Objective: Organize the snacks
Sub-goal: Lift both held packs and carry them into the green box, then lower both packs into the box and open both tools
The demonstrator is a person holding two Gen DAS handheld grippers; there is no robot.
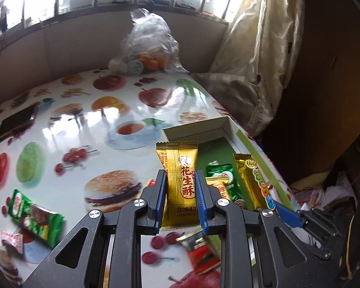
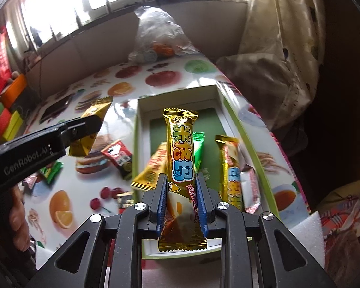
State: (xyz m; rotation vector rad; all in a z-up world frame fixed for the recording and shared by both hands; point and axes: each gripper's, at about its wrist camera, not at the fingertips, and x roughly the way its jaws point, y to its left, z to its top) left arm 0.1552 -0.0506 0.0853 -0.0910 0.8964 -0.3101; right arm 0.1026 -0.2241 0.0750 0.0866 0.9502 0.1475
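My left gripper (image 1: 181, 173) is shut on a gold peanut-crisp packet (image 1: 177, 153), held upright above the fruit-print table (image 1: 88, 120), just left of an open white box with green edges (image 1: 230, 129). In the right wrist view my right gripper (image 2: 181, 177) is shut on a long gold bar with blue letters (image 2: 180, 134), held over that box (image 2: 141, 124). Inside the box lie two gold bars (image 2: 230, 168) and a green wrapper (image 2: 199, 144). The left gripper (image 2: 88, 126) shows from the side with its gold packet (image 2: 96, 112).
Loose snacks lie on the table: a green packet (image 1: 33, 213), a pink candy (image 1: 12, 240), a red packet (image 1: 201, 256). A clear bag with oranges (image 1: 148, 48) stands at the far edge, with a dark phone (image 1: 15, 122) at left. A curtain (image 1: 259, 60) hangs on the right.
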